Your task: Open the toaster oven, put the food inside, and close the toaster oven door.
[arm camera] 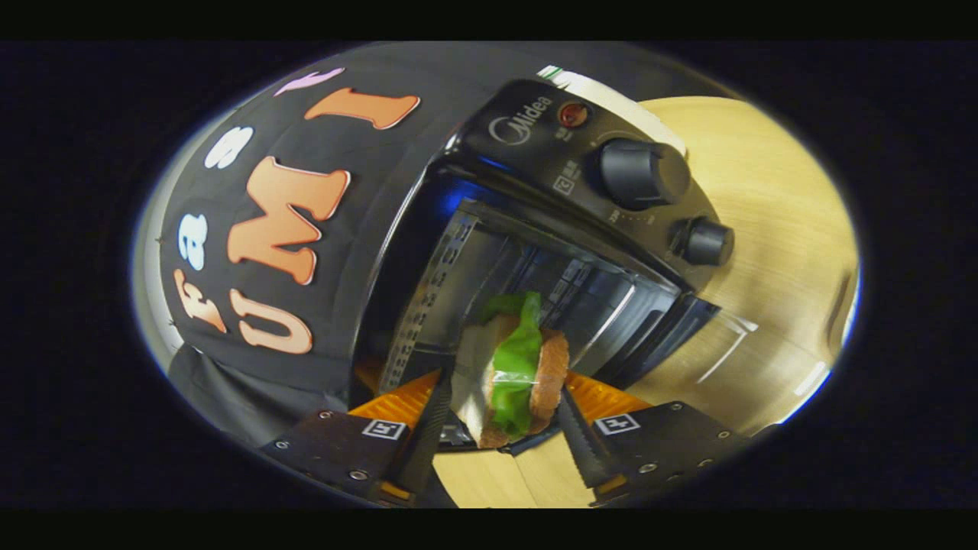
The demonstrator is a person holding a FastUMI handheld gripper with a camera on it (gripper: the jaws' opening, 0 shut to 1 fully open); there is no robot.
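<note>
A black toaster oven (489, 252) fills the centre of the frame, tilted in the view, its door (672, 336) swung open toward the lower right and its shiny metal cavity (550, 283) exposed. The oven stands on a pale wooden table (772, 229) that spreads across the right of the frame and reappears at bottom centre, between the fingers. Along the oven's control panel, at upper right of centre, sit a large dark knob (643, 173), a smaller dark knob (703, 241) below and right of it, and a small red indicator light (573, 114) above them. A perforated metal wall (428, 305) lines the cavity's left side.

At lower centre, the gripper (500, 412) holds a sandwich (513, 374) just in front of the oven's mouth: slices of brown-crusted bread with a leaf of green lettuce (518, 359) standing out of the top, the whole held on edge. The two fingers are partly spread, parted by the sandwich's thickness, one pressing against the pale bread face on the left and the other against the brown crust on the right. The sandwich hangs above the table, its upper end overlapping the open cavity in the view; whether it has crossed the threshold cannot be told.
</note>
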